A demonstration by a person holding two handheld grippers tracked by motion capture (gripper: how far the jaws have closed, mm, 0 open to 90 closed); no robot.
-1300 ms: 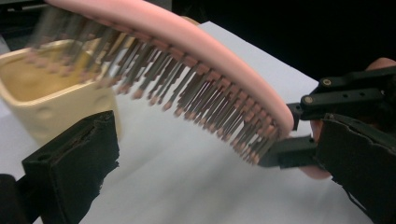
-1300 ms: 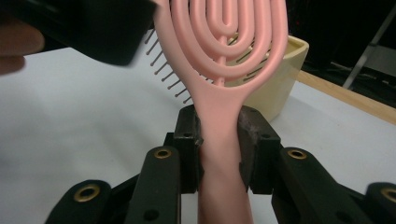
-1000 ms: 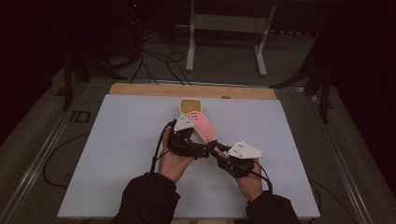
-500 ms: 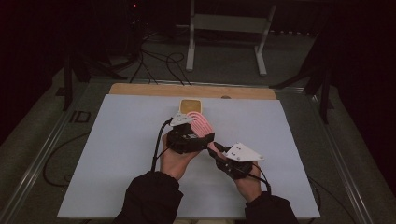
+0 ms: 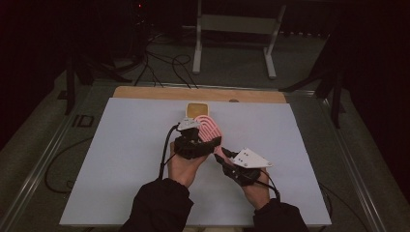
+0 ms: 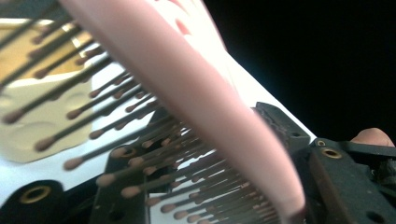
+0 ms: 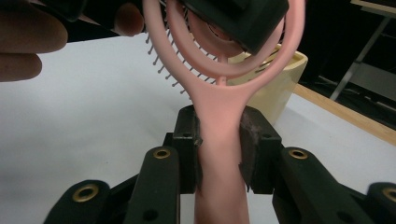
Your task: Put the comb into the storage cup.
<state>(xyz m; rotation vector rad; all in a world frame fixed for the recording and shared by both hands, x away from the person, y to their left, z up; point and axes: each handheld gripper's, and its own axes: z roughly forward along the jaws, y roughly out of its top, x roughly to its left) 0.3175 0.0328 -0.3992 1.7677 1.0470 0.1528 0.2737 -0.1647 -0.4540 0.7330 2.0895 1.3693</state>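
- High view: a pink brush [image 5: 209,129] is held above the middle of the white counter [image 5: 121,159], between its centre and its far edge, with both tools on it.
- Left tool [image 5: 196,145] sits at the brush's oval head; the left hand [image 5: 186,166] comes in from the near edge.
- Right tool [image 5: 227,157], carrying a grey 3-cornered plate [image 5: 249,158], meets the brush's handle end just right of the left tool; the right hand [image 5: 254,188] is below it.
- A cream-yellow cup [image 5: 197,109] stands on the counter just beyond the brush head, close to the wooden strip [image 5: 145,92] along the far edge.
- Right gripper view: the 2 jaws are closed narrow on the pink handle [image 7: 219,154], pads pressing it from both sides; the looped head rises above, bristles pointing left, with the other tool's black block over it.
- Left gripper view: the pink rim [image 6: 187,93] and brown-tipped bristles [image 6: 140,154] cross close before the lens, lying between the black jaws; whether they actually pinch it I cannot tell.
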